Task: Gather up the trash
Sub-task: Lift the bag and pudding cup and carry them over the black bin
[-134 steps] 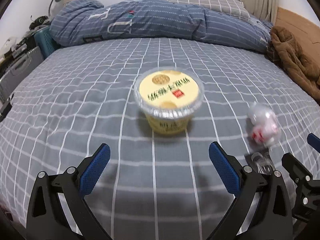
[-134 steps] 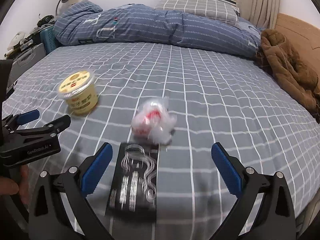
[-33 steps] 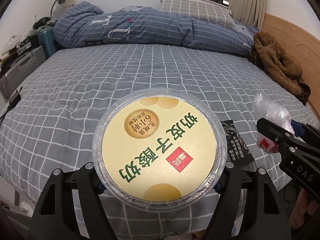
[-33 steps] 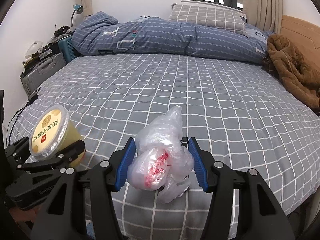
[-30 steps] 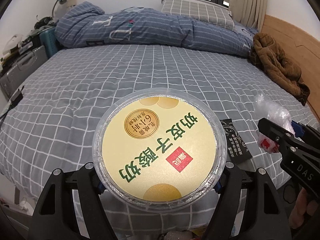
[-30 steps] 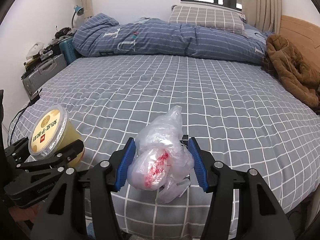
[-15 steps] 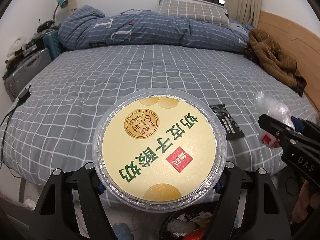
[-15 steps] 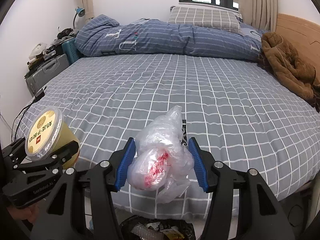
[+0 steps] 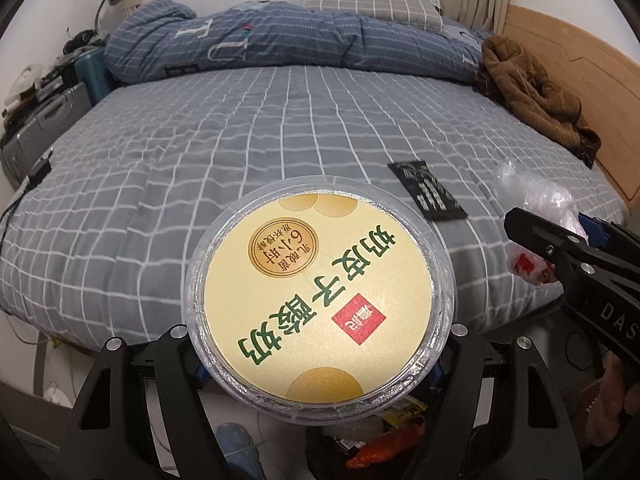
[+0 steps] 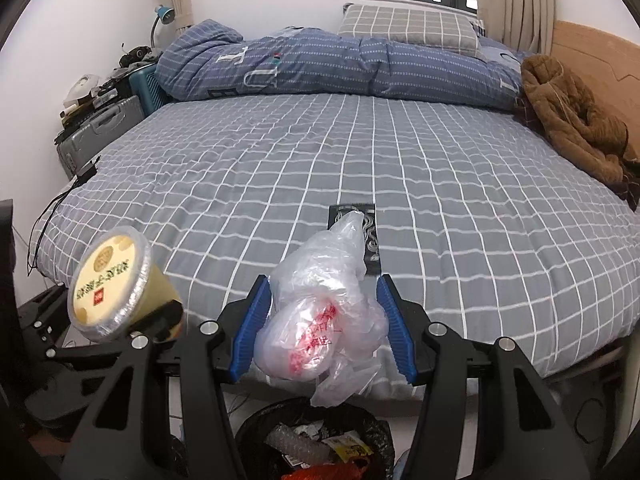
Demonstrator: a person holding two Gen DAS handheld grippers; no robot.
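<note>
My left gripper (image 9: 318,364) is shut on a yellow yogurt cup (image 9: 318,296) with a clear lid, which fills the middle of the left wrist view. In the right wrist view that cup (image 10: 112,284) shows at the lower left. My right gripper (image 10: 322,328) is shut on a crumpled clear plastic bag (image 10: 324,312) with red print. It hangs above a black-lined trash bin (image 10: 312,444) on the floor that holds several wrappers. A black flat packet (image 9: 426,190) still lies on the bed near its front edge.
The grey checked bed (image 10: 360,168) spreads ahead, with a blue duvet (image 10: 320,68) and a pillow at the back. A brown jacket (image 10: 572,124) lies at the right. Suitcases and clutter (image 10: 96,120) stand at the left wall. A cable hangs off the bed's left corner.
Both grippers have drawn back from the bed with their loads and sunk a little. The bed's front edge and the trash bin below have come into view.
</note>
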